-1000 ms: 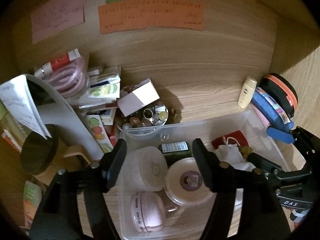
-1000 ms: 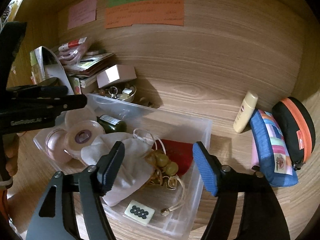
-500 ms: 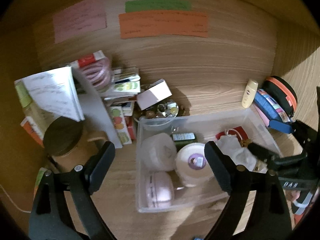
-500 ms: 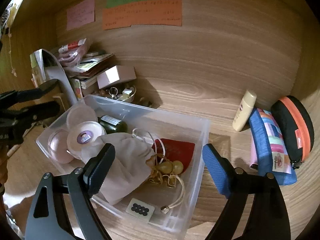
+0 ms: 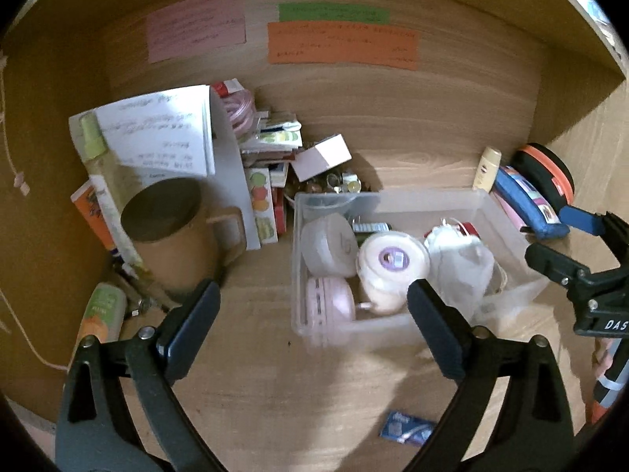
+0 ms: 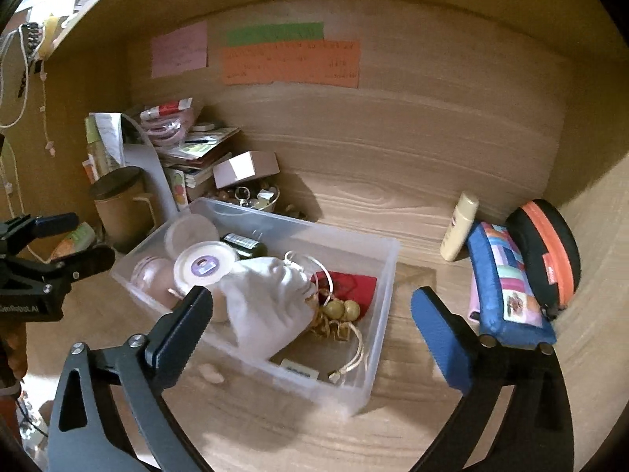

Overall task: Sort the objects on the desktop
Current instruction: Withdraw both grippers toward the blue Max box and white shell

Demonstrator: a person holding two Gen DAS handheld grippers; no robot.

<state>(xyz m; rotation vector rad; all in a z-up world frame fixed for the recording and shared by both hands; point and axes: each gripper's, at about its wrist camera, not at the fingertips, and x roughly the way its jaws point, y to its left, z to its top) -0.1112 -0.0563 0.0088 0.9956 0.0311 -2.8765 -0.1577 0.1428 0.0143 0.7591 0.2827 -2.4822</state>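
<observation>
Wood-grain surface [image 5: 314, 393] and back panel enclose a dim nook where a clear plastic bin [image 6: 377, 338] sits mid-desk, already holding round tubs, a white drawstring pouch [image 6: 267, 306], a red pouch and beads. Left unsorted, by my reading, are the paper stack [image 5: 271, 145] and brown mug [image 5: 169, 236] at left, the pencil cases [image 6: 507, 287] and lotion tube [image 6: 458, 228] at right, and a small blue packet [image 5: 407, 428] near the front. Left gripper [image 5: 314, 326] and right gripper [image 6: 310, 338] hover over the bin, fingers opening wide and gripping nothing.

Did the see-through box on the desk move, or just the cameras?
Cannot tell. The clear box keeps its place beside the cream bottle and the trinket bowl; it only looks smaller because the cameras pulled back.
</observation>
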